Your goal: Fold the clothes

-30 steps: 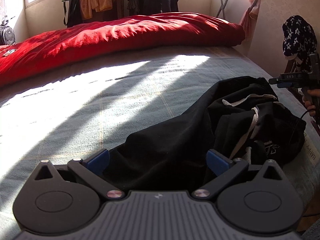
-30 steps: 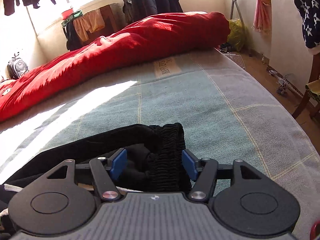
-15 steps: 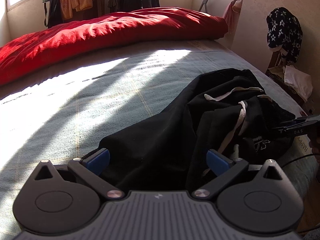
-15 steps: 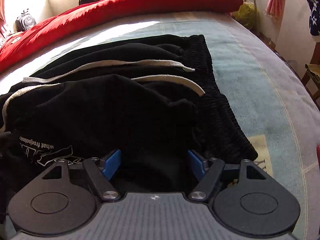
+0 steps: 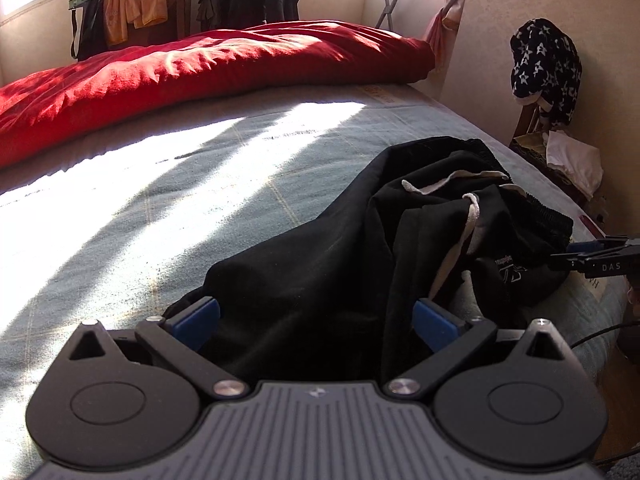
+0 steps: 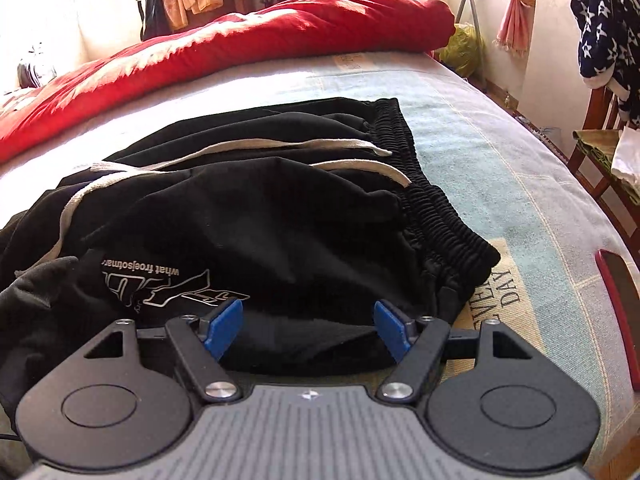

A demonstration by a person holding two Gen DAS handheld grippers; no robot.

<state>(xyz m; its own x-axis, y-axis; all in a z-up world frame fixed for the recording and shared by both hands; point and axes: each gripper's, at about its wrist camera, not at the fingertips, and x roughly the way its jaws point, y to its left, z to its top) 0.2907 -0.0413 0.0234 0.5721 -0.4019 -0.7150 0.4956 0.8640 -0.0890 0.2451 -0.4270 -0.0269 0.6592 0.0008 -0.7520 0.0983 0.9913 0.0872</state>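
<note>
Jaws on both the left gripper [image 5: 316, 318] and right gripper [image 6: 307, 326] gape wide, gripping nothing. Each straddles an end of the rumpled black shorts [image 6: 256, 208] on the bed [image 5: 168, 184], probably lining up to pinch and spread them flat.

1. A red duvet [image 5: 208, 68] lies bunched along the far side of the bed [image 5: 160, 208].
2. A star-patterned garment [image 6: 604, 28] hangs over a wooden chair [image 6: 596, 152].
3. Orange cloths [image 6: 196, 0] hang by the window.

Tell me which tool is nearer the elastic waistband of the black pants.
Right. The right tool sits at the pants' waistband end, the band just ahead to its right. The left tool is over the far leg end, away from the waistband.
</note>
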